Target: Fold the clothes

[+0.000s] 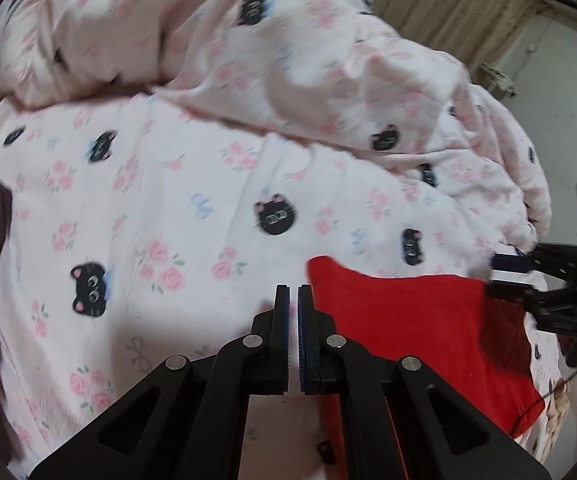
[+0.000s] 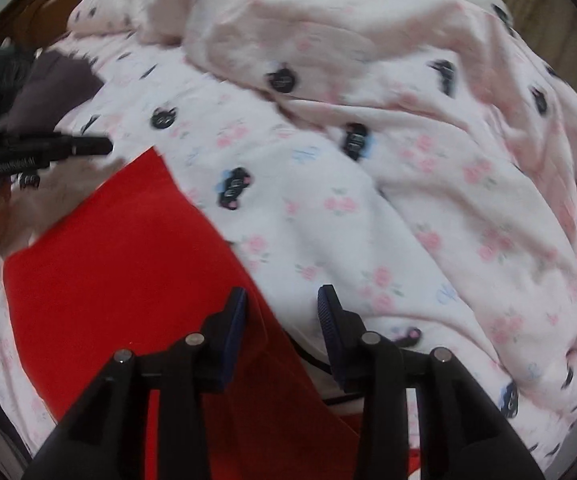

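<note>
Left wrist view: left gripper (image 1: 293,292) has its jaws drawn together, with only a thin slit between the pads and no cloth seen in it. It hangs over the bed sheet (image 1: 168,184), just beside the near left edge of the red garment (image 1: 416,320). The garment lies spread at 4 o'clock, flat for the most part, with one corner raised to a point at its upper left. The right gripper (image 1: 492,276) stands at 3 o'clock, at the garment's far right edge; whether it touches the cloth cannot be told here. A crumpled quilt (image 1: 288,40) in the same cat-and-rose print fills 12 o'clock.

Right wrist view: the right gripper (image 2: 282,300) has its jaws partly apart, empty, straddling the right edge of the red garment (image 2: 128,264), which runs from 9 o'clock down to 6 o'clock. The left gripper (image 2: 104,146) shows at 9 o'clock by the garment's far corner. A dark cloth (image 2: 60,76) lies at 10 o'clock.

Procedure, as judged: the step appears to be taking the garment's edges for a fold. Pinch one layer only, close to a corner, and leave the sheet beneath free. Lift both edges together and level, so the fold line runs straight.
</note>
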